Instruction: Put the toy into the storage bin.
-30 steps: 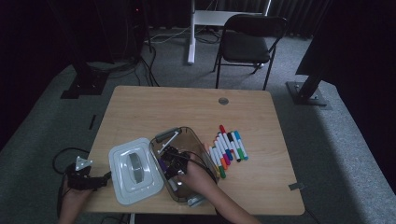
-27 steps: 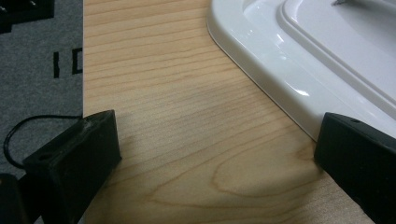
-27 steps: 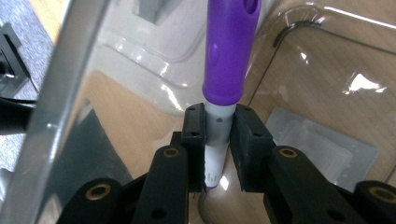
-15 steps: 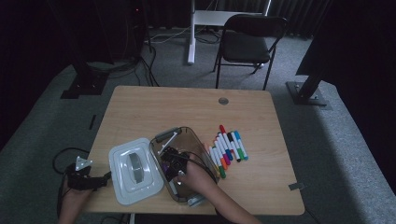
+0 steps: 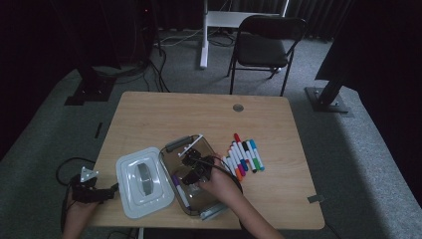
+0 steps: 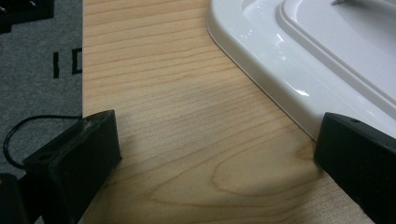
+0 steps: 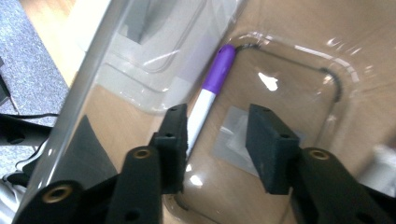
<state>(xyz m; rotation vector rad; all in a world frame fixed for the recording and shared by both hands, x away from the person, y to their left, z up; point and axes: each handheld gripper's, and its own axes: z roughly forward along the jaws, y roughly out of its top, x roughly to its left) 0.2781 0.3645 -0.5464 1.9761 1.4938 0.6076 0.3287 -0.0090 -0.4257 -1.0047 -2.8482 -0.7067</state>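
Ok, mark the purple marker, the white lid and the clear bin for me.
purple marker (image 7: 219, 70): right gripper view, on its purple cap.
white lid (image 5: 144, 181): high view, on its flat top beside the handle.
clear bin (image 5: 171, 146): high view, on its far rim.

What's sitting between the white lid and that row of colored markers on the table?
The clear plastic bin, seen in the high view. A purple marker lies inside it, and the right tongs hover over it, open.

Purple-capped white marker (image 7: 208, 99) lying flat on floor of clear plastic bin (image 5: 211, 150), along its left wall; bin open, on table, beside white lid (image 5: 128, 191).
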